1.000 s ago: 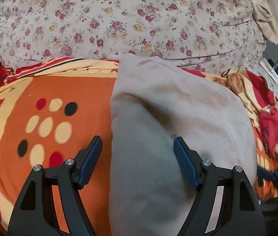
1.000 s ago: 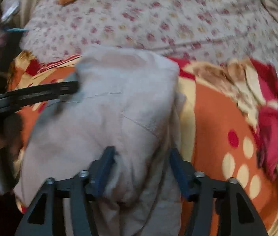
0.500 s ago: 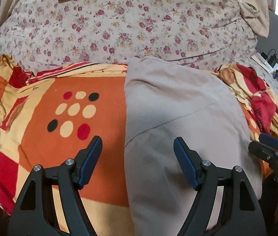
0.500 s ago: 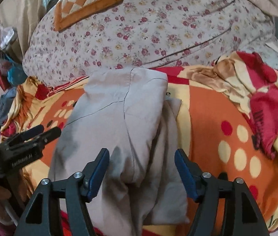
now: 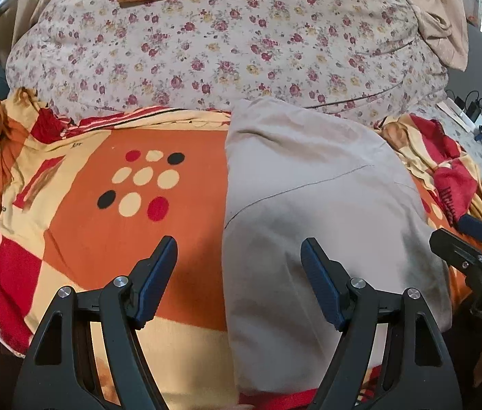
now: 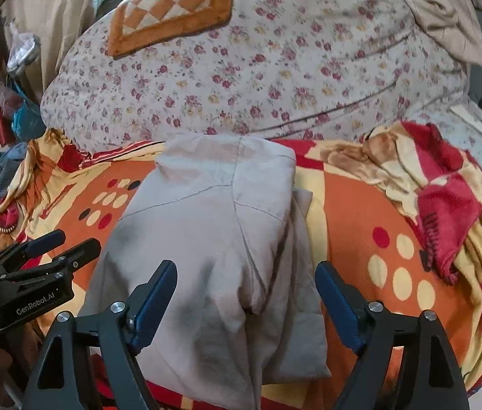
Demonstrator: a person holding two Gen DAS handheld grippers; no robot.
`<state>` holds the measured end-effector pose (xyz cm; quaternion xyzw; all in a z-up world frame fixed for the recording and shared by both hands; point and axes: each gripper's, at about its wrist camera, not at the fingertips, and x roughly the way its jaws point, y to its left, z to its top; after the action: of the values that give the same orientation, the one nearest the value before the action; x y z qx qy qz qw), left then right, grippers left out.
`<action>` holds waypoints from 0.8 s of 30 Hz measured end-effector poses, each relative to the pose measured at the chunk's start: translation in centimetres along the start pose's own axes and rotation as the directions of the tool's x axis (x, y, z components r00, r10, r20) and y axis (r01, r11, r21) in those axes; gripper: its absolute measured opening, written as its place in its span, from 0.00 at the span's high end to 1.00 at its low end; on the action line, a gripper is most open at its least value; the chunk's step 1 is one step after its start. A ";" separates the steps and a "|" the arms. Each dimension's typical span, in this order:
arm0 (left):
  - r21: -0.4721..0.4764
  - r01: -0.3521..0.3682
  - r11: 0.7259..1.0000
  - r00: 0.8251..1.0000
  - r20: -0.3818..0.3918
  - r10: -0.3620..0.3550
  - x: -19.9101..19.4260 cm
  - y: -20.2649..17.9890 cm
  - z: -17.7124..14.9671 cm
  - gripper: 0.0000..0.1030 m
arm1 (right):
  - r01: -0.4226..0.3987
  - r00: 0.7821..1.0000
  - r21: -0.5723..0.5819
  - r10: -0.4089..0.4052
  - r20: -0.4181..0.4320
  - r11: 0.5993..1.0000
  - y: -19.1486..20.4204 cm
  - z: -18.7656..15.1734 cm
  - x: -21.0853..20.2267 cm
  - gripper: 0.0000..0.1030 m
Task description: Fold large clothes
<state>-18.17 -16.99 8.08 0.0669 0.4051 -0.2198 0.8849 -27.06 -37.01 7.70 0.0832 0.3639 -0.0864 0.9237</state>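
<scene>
With the beige garment (image 6: 213, 239) lying folded into a long strip on the bed's orange blanket (image 5: 111, 239), straddled by the just-widened, empty jaws of the right gripper (image 6: 244, 300), its left edge between the left gripper (image 5: 239, 273) jaws, spread and empty, I'd pinch both near corners evenly before folding.

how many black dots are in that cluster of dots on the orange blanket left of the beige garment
2. In the left wrist view one black dot sits at the cluster's upper right, the other black dot at its lower left, on the orange blanket beside the beige garment. None looks hidden.
</scene>
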 end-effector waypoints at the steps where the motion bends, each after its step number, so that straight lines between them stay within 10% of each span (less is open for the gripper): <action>1: -0.001 -0.003 1.000 1.000 0.010 0.003 -0.1 0.0 0.0 0.27 | 0.008 1.000 -0.008 -0.008 0.007 1.000 0.2 0.0 -0.1 0.21; 24: 0.000 -0.037 0.999 0.999 0.039 0.037 -0.6 0.3 -0.2 0.27 | 0.005 1.000 0.000 -0.005 0.007 1.000 0.7 0.2 0.6 0.14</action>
<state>-18.49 -16.45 8.37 0.0702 0.3862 -0.2050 0.8966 -26.31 -36.42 7.48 0.0819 0.3611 -0.0892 0.9246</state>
